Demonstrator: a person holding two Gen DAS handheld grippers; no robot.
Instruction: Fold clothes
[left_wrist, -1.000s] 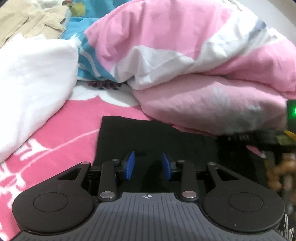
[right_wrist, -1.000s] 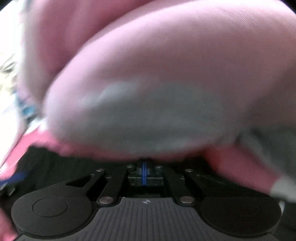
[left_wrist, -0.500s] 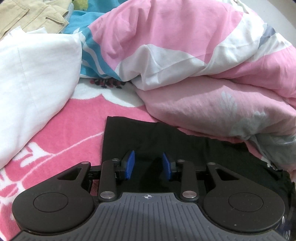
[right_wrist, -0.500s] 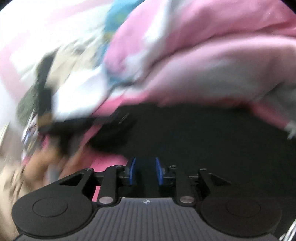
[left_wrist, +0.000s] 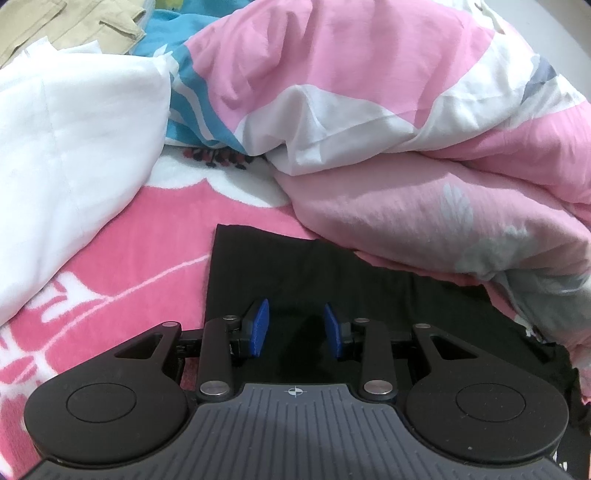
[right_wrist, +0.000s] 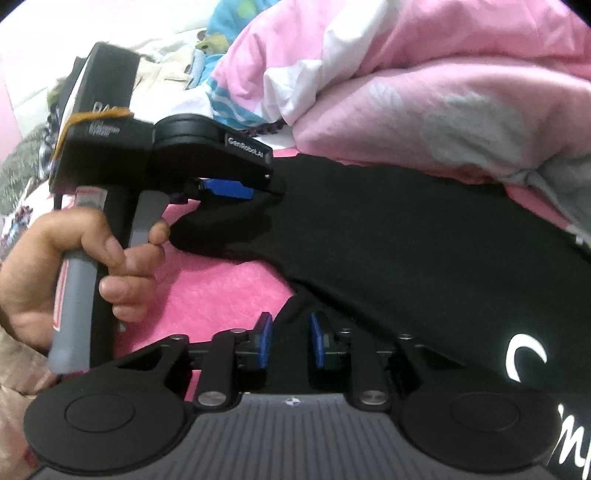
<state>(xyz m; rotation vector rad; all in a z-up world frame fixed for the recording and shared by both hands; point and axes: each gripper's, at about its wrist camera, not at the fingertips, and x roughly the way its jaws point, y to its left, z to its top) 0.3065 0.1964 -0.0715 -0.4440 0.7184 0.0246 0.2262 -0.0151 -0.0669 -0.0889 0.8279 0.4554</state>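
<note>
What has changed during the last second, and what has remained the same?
The right gripper was shut, close against the pink duvet; it has drawn back and opened, and now sits over the black garment. The left gripper crept a little forward along the garment's left edge. Its jaws stayed open, and the white cloth and the pink blanket underneath stayed as they were.

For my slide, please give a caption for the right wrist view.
Both grippers, left and right, open over a black garment.
</note>
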